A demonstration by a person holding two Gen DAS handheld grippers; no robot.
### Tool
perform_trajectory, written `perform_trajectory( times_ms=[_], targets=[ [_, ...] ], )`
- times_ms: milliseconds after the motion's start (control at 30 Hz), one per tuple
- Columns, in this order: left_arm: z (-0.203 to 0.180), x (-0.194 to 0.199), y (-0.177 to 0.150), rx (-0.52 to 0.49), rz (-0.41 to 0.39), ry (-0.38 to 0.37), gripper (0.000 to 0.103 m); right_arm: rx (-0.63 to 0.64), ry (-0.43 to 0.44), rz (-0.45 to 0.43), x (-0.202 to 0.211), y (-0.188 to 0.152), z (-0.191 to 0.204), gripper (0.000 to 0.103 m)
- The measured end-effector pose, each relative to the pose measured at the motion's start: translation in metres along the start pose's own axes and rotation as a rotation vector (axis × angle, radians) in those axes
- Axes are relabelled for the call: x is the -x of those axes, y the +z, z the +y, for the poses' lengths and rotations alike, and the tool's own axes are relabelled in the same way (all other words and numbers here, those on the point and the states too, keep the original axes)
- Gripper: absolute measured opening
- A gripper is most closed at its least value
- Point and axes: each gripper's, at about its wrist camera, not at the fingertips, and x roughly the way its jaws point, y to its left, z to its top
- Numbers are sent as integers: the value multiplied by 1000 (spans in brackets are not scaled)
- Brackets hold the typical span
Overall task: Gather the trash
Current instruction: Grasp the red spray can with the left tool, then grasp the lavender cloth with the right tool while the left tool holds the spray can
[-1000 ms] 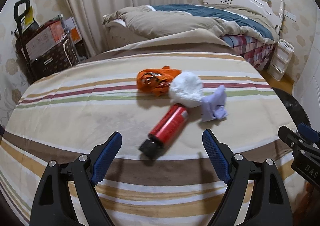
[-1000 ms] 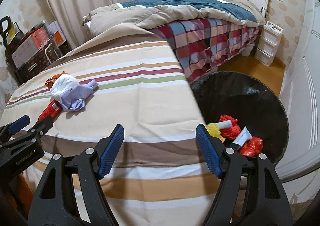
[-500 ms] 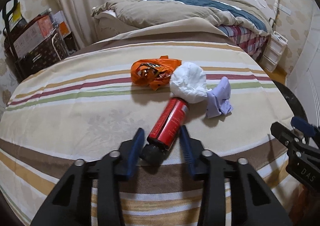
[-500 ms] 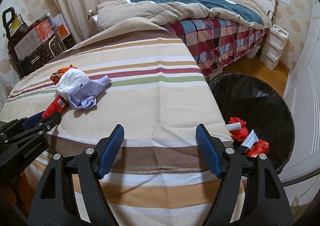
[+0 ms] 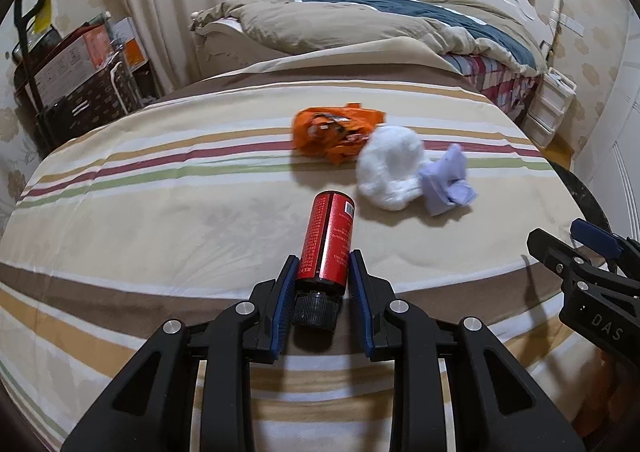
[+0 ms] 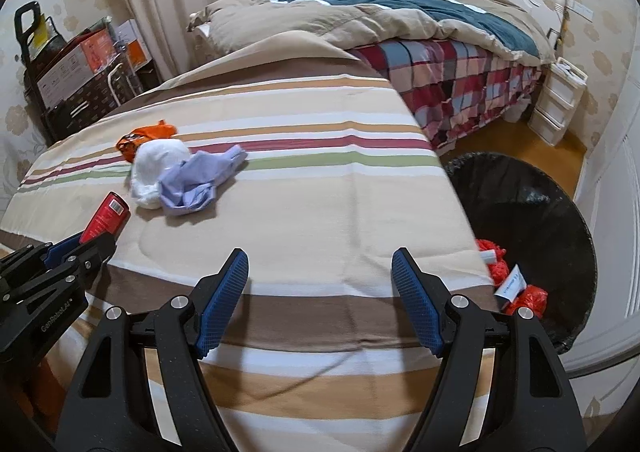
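The left claw (image 5: 322, 276) has just been closing and is now clamped on the lower body of the red cylindrical metal can (image 5: 329, 242) near the front edge of the striped bed cover (image 5: 160, 219), a stiff, probably light and slippery thing (best held low, above its black ribbed cap (image 5: 315, 311)), while the right claw (image 6: 320, 294) stands apart and empty.

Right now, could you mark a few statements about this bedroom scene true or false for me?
1. The left tool is shut on the red can. True.
2. The right tool holds the purple cloth. False: it is open and empty, and the cloth lies on the striped cover.
3. The black bin is empty. False: red scraps lie inside.
4. The white wad lies between the orange wrapper and the purple cloth. True.
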Motion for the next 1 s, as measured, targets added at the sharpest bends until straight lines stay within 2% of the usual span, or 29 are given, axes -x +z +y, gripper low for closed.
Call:
perform_trajectory(
  times_ms=[467, 600, 767, 1000],
  targets=[
    [40, -1, 2, 75, -2, 48, 29, 76, 85, 23, -16, 12, 55, 73],
    [47, -3, 4, 84, -2, 52, 29, 79, 86, 27, -24, 20, 64, 73],
    [50, -3, 4, 91, -5, 50, 29, 64, 62, 32, -29, 24, 63, 73],
    [52, -3, 4, 94, -6, 44, 29, 6, 13, 36, -28, 23, 37, 73]
  ],
)
